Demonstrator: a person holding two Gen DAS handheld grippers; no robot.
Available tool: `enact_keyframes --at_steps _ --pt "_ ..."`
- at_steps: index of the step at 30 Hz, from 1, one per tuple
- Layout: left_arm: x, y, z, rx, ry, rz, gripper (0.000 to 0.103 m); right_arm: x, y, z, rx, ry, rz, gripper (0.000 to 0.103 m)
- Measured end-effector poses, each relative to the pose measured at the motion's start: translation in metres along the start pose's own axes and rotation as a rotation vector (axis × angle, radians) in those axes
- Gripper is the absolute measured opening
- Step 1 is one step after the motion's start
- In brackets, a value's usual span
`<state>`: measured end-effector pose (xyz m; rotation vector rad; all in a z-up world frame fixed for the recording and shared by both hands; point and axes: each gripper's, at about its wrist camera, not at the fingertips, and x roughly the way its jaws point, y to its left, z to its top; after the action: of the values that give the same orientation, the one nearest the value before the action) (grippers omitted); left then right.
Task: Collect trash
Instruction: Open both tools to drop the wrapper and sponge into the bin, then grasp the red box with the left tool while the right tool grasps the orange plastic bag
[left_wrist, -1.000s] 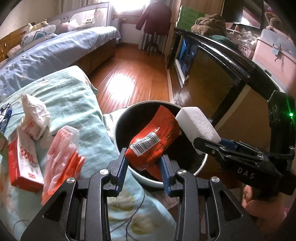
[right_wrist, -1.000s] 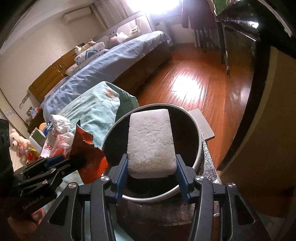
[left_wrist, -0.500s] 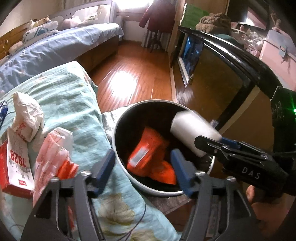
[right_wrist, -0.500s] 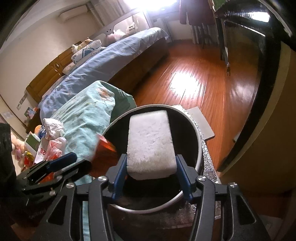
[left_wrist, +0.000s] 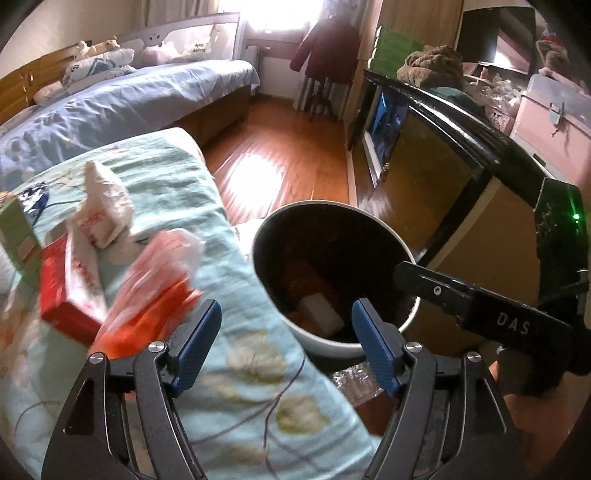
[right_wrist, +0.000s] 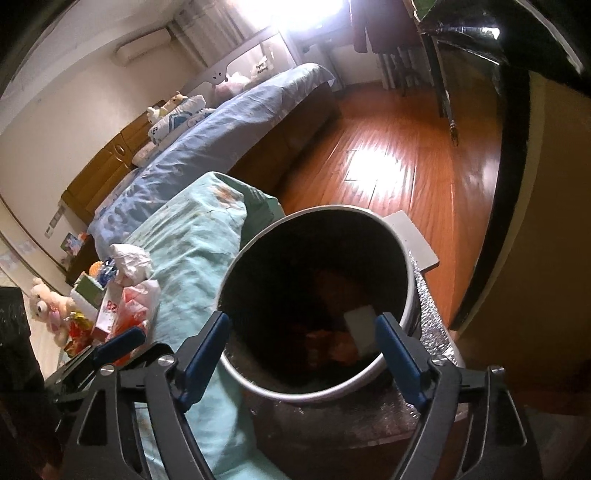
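A round white trash bin (left_wrist: 384, 229) with a dark inside stands on the floor beside the light-blue cloth; it also shows in the right wrist view (right_wrist: 404, 258). A white sponge block (left_wrist: 319, 310) (right_wrist: 360, 334) and an orange-red wrapper (left_wrist: 306, 280) (right_wrist: 332, 284) lie inside it. My left gripper (left_wrist: 286, 338) is open and empty over the bin's near left edge. My right gripper (right_wrist: 303, 350) is open and empty above the bin's near rim. More trash lies on the cloth: an orange plastic bag (left_wrist: 155, 291), a red box (left_wrist: 68, 280), a crumpled white bag (left_wrist: 101, 210).
A green box (left_wrist: 16, 232) stands at the cloth's left edge. A black-framed cabinet (left_wrist: 443, 147) stands close on the bin's right. A bed (left_wrist: 122, 99) lies behind, with wooden floor (left_wrist: 280, 162) between. A grey board (right_wrist: 413, 240) lies behind the bin.
Both grippers opened. The orange-red wrapper dropped from the left gripper into the bin, then the white sponge block dropped from the right gripper. Both grippers pulled back slightly.
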<state>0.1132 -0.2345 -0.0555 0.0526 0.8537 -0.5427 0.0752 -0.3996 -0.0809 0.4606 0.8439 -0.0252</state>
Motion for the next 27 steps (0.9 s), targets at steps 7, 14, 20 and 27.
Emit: enact_keyframes --at_steps 7,14,20,27 --pt "-0.027 0.017 -0.012 -0.034 -0.038 0.015 0.075 -0.004 0.014 -0.019 0.008 0.005 0.021 0.087" --pt "-0.047 0.045 -0.025 -0.090 -0.064 0.043 0.075 -0.003 0.033 -0.033 -0.007 0.019 0.041 0.087" --pt "-0.060 0.069 -0.037 -0.143 -0.079 0.074 0.075 0.000 0.052 -0.041 -0.029 0.032 0.064 0.087" --pt "-0.070 0.096 -0.051 -0.182 -0.081 0.113 0.075 0.002 0.073 -0.048 -0.068 0.039 0.092 0.087"
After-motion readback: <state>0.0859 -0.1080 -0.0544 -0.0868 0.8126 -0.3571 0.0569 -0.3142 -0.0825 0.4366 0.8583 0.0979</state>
